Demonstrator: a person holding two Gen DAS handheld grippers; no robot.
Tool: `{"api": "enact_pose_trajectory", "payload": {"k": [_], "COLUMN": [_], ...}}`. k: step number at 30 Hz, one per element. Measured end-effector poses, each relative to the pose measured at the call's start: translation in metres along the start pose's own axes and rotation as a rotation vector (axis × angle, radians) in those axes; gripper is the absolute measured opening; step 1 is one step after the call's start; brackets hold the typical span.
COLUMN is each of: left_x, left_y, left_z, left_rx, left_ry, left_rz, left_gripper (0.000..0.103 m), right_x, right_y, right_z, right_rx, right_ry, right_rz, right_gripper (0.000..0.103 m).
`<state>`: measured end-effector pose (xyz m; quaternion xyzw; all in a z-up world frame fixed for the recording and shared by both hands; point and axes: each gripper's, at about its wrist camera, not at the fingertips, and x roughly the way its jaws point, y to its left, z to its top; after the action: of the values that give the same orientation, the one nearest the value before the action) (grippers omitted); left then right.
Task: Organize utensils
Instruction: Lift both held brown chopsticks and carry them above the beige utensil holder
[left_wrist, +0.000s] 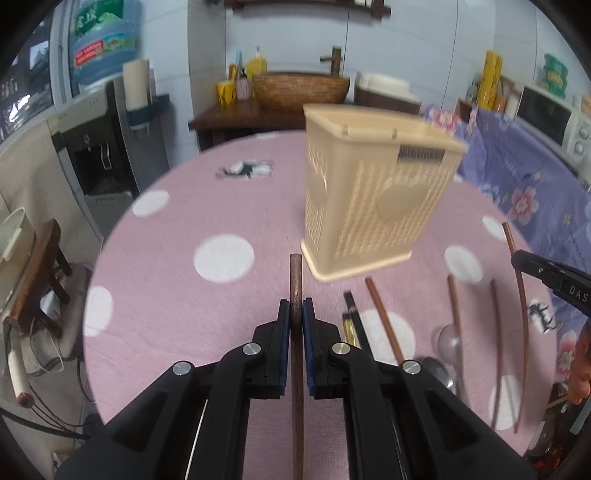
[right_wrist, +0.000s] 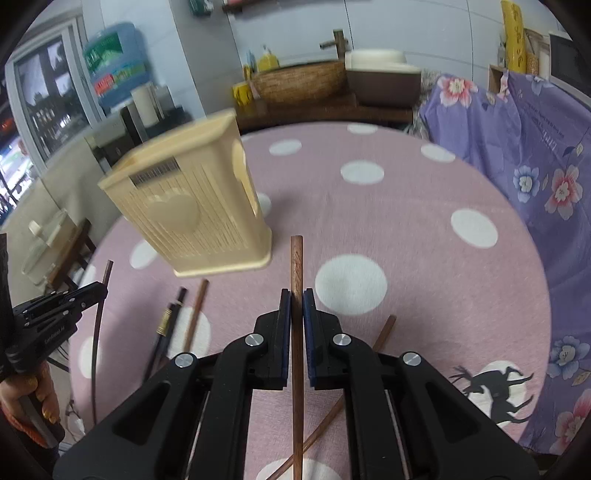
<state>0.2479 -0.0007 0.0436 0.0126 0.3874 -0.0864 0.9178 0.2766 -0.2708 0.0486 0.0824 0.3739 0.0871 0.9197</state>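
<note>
Left wrist view: left hand-held gripper (left_wrist: 295, 314) pinching a brown wooden chopstick (left_wrist: 296, 280) above the pink polka-dot desk (left_wrist: 207, 206); cream perforated plastic utensil holder (left_wrist: 373, 195) stands ahead, loose chopsticks and spoons to its right. Right wrist view: right hand-held gripper (right_wrist: 296, 306) pinching another brown wooden chopstick (right_wrist: 296, 266), holder front-left.

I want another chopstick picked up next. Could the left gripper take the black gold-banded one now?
Probably not: the left gripper is already shut on a brown chopstick, though the black chopstick lies unobstructed beside it.
</note>
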Motion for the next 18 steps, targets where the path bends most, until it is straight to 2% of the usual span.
{"api": "enact_pose_trajectory", "payload": {"k": [5,8,13,18], "left_x": [-0.047,-0.063,-0.074,-0.072], "left_y": [0.011,0.012,0.013,0.011], "left_z": [0.022,0.032,0.044,0.050], "left_rx": [-0.006,-0.005,0.002,0.007], "left_ry": [-0.101,-0.130,-0.178,-0.189], "left_rz": [-0.017,-0.028,-0.008,0.008], "left_gripper": [0.008,0.008,0.008,0.008], "right_x": [-0.050,-0.073,-0.086,-0.089], "right_y": [0.001,0.002,0.007,0.008], "right_z": [0.018,0.029,0.042,0.051], "right_rx": [-0.024,-0.024,-0.056,-0.055], "right_ry": [-0.084,-0.114,-0.139,-0.150], "right_rz": [0.032,0.055,0.037,0.028], "right_gripper": [0.008,0.008,0.008,0.008]}}
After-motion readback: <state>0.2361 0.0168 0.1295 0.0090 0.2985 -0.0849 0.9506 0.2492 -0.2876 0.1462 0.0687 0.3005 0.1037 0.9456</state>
